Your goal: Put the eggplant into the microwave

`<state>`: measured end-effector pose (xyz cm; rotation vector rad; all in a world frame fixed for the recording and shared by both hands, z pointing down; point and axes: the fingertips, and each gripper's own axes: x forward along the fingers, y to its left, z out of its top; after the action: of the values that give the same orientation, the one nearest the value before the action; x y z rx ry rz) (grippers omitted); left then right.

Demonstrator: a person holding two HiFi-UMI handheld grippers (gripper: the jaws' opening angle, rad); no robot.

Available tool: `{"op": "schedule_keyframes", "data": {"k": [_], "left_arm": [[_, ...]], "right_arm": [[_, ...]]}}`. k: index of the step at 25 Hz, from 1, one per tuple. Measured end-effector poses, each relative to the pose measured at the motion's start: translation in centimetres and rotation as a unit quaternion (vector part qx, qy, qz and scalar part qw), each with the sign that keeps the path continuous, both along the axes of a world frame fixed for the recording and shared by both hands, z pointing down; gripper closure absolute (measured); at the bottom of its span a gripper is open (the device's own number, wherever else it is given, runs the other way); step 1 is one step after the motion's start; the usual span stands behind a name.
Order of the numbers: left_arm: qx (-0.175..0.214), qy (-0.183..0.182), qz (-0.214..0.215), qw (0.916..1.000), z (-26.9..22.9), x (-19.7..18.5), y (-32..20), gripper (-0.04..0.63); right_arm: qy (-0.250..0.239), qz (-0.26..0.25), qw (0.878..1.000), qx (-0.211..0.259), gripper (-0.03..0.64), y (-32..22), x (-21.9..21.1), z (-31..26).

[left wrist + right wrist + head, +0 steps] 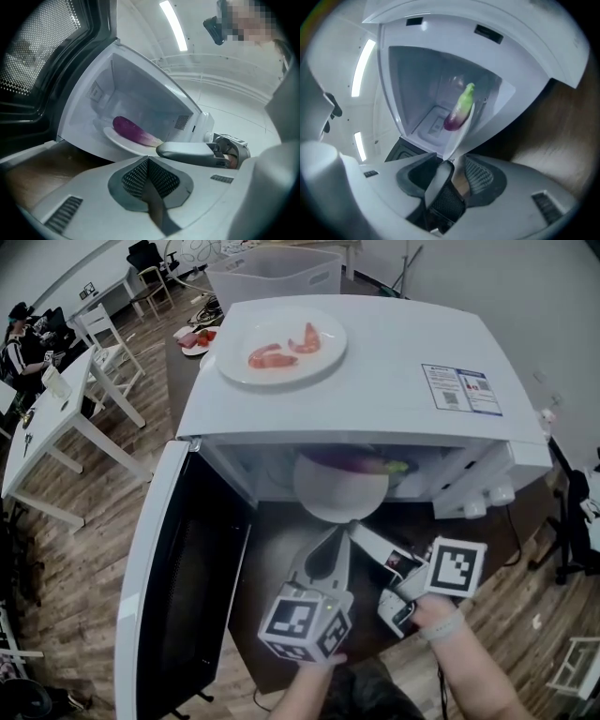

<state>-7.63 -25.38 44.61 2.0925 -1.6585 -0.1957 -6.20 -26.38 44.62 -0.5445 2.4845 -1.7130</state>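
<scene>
The white microwave (375, 371) stands with its door (178, 596) swung open to the left. A purple eggplant (361, 463) with a green end lies on a white plate (339, 495). The plate sits in the cavity mouth, its front half sticking out. My right gripper (361, 532) is open just below the plate's front; in the right gripper view its jaws (457, 164) stand apart, with the plate's rim (461, 136) at their tips and the eggplant (459, 110) beyond. My left gripper (336, 538) is beside it, shut and empty (147, 161), facing the eggplant (133, 132).
A plate of shrimp (281, 348) rests on top of the microwave, with a clear plastic bin (277, 273) behind it. The microwave stands on a dark wooden table (272, 549). White tables and chairs (56, 418) are off to the left.
</scene>
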Motion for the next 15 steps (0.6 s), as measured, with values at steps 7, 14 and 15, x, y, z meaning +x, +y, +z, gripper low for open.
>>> {"op": "schedule_keyframes", "data": {"k": [7, 14, 15], "left_arm": [[-0.018, 0.000, 0.010, 0.9998, 0.5, 0.0, 0.0, 0.595], [-0.018, -0.012, 0.000, 0.9998, 0.3, -1.0, 0.5, 0.595], [-0.019, -0.011, -0.002, 0.9998, 0.3, -1.2, 0.5, 0.595]], "right_arm": [[0.061, -0.019, 0.993, 0.096, 0.508, 0.3, 0.3, -0.1], [0.111, -0.026, 0.981, 0.159, 0.613, 0.2, 0.2, -0.2], [0.124, -0.031, 0.977, 0.172, 0.612, 0.2, 0.1, -0.1]]}}
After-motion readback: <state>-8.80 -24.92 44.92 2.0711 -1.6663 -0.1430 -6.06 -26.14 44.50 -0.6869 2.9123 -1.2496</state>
